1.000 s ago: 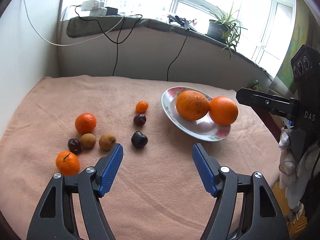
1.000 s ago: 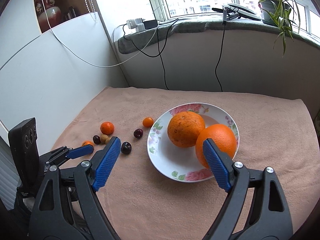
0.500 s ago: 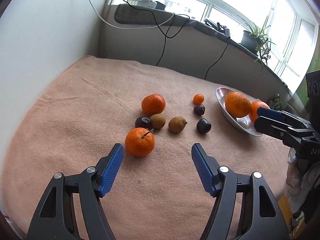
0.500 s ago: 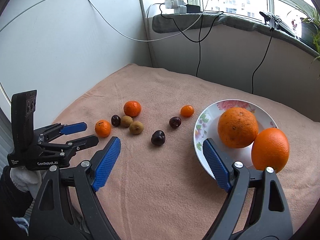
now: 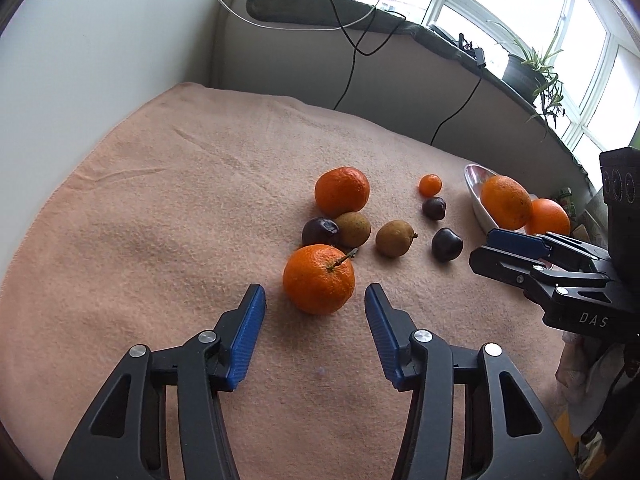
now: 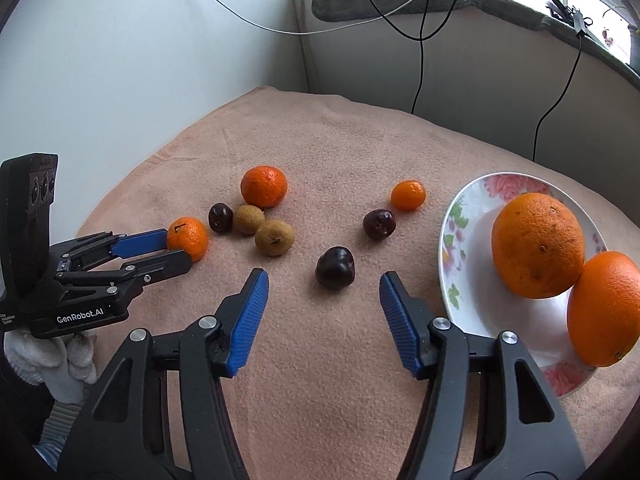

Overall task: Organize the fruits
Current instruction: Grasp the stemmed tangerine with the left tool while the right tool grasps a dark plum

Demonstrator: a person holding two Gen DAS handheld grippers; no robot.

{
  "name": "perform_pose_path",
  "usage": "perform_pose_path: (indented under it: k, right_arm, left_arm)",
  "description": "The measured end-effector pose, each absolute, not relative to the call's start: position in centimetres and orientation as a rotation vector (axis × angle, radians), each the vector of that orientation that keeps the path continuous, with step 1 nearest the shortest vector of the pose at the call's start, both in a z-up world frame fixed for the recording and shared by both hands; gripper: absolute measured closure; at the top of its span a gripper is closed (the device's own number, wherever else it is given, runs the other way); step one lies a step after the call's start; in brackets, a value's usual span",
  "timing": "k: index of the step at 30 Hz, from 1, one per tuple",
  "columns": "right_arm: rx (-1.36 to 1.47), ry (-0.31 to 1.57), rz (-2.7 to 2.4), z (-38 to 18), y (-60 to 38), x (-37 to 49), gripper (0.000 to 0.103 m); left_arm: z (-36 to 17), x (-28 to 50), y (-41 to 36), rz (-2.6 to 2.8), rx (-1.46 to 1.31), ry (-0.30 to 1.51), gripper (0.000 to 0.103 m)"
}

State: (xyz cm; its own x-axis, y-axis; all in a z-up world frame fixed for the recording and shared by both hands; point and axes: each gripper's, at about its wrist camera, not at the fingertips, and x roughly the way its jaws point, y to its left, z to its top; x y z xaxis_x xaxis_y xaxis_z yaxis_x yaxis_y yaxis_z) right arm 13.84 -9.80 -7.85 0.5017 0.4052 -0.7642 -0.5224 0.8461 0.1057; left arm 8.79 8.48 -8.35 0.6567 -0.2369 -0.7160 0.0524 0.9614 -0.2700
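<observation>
L gripper point(image 5: 315, 300) closing, pads short of stemmed tangerine point(image 5: 319, 279); R gripper point(image 6: 324, 284) closing, dark plum point(image 6: 335, 267) just ahead, untouched.

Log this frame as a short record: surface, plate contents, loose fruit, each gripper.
surface: pink blanket
plate: two oranges
loose fruit: two mandarins, one kumquat, three dark plums, two brown fruits
left gripper: closing, stemmed mandarin just ahead, not gripped
right gripper: closing, nearest plum just ahead, not gripped
</observation>
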Motion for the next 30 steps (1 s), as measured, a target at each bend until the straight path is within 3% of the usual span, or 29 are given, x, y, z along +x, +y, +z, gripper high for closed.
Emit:
perform_pose_path:
  k: [3,11,20,24,30]
  right_arm:
    - [-0.132,0.909,0.568,-8.5,-9.6,14.6,0.052]
    - [-0.123,0.935,0.582,-9.7,-9.1,15.6,0.053]
    - [-0.125,0.944,0.582,-10.3,-8.6,16.0,0.064]
    - [-0.12,0.958,0.567,-10.6,-8.8,16.4,0.075]
    - [-0.14,0.964,0.564,-10.9,-8.6,16.6,0.076]
  left_arm:
    - [-8.3,9.0,8.5,-0.167,-0.234,0.843,0.054]
    - [-8.5,9.7,8.3,-0.175,-0.23,0.854,0.055]
    - [-8.7,9.9,8.3,-0.172,-0.221,0.86,0.062]
    - [-8.7,9.9,8.4,-0.176,-0.226,0.855,0.066]
    - [-8.7,9.7,8.5,-0.175,-0.231,0.852,0.067]
